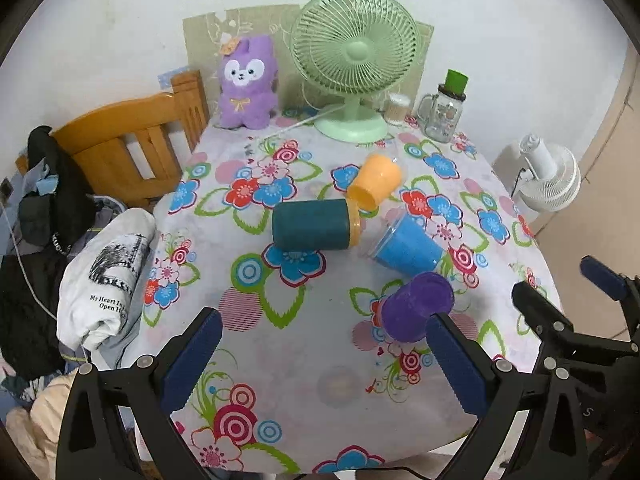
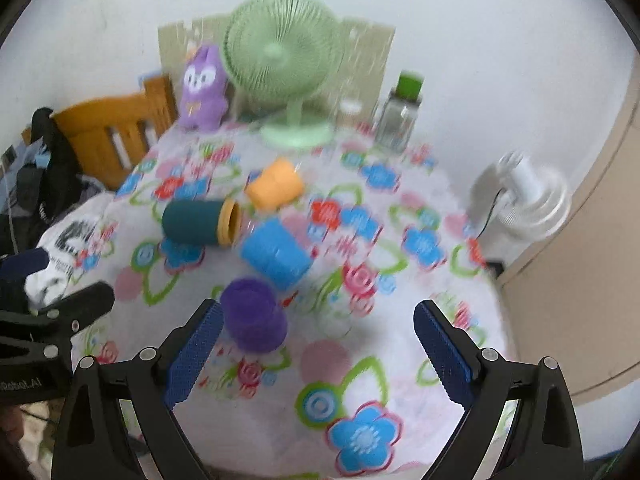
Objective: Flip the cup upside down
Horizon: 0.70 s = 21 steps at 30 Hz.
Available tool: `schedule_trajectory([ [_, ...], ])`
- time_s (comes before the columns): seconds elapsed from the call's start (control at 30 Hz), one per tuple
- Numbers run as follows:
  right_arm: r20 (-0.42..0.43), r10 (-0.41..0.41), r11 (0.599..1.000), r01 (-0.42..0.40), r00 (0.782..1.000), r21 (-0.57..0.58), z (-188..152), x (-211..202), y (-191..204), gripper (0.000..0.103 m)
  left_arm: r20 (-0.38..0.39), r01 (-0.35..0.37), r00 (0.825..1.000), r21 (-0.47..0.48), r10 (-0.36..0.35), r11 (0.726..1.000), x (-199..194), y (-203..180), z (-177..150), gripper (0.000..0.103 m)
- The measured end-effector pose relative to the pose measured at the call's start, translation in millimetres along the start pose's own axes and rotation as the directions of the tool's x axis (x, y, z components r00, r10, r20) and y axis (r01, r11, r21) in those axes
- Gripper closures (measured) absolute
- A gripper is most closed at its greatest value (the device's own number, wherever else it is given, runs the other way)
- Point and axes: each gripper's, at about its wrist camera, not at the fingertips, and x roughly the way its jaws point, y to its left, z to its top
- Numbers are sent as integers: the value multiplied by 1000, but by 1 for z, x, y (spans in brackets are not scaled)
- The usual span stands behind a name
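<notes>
Several cups are on the floral tablecloth (image 1: 280, 344). A purple cup (image 1: 416, 306) stands upside down near the front; it also shows in the right wrist view (image 2: 252, 314). A blue cup (image 1: 406, 246), an orange cup (image 1: 374, 182) and a dark teal cup with an orange rim (image 1: 312, 224) lie on their sides. My left gripper (image 1: 324, 340) is open and empty, its right finger just in front of the purple cup. My right gripper (image 2: 316, 340) is open and empty; its left finger is beside the purple cup. The right wrist view is blurred.
A green desk fan (image 1: 354, 60), a purple plush toy (image 1: 246, 84), a glass jar mug with a green lid (image 1: 444, 110) and a toothpick holder (image 1: 396, 108) stand at the back. A wooden chair (image 1: 132, 144) and clothes (image 1: 104, 276) are left. A white fan (image 1: 550, 178) stands right.
</notes>
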Motion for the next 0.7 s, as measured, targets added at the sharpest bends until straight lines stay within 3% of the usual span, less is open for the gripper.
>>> schedule_trajectory([
  [0.17, 32, 4, 1000, -5, 999, 30, 2, -10, -14, 2, 1, -1, 1000, -35, 2, 999, -6, -5, -4, 0],
  [0.53, -49, 97, 987, -90, 994, 132, -17, -6, -28, 2, 2, -44, 999, -80, 44, 996, -14, -12, -19, 0],
  [0.7, -20, 76, 991, -74, 997, 111, -16, -14, -30, 2, -5, -42, 999, -87, 42, 995, -15, -15, -24, 0],
])
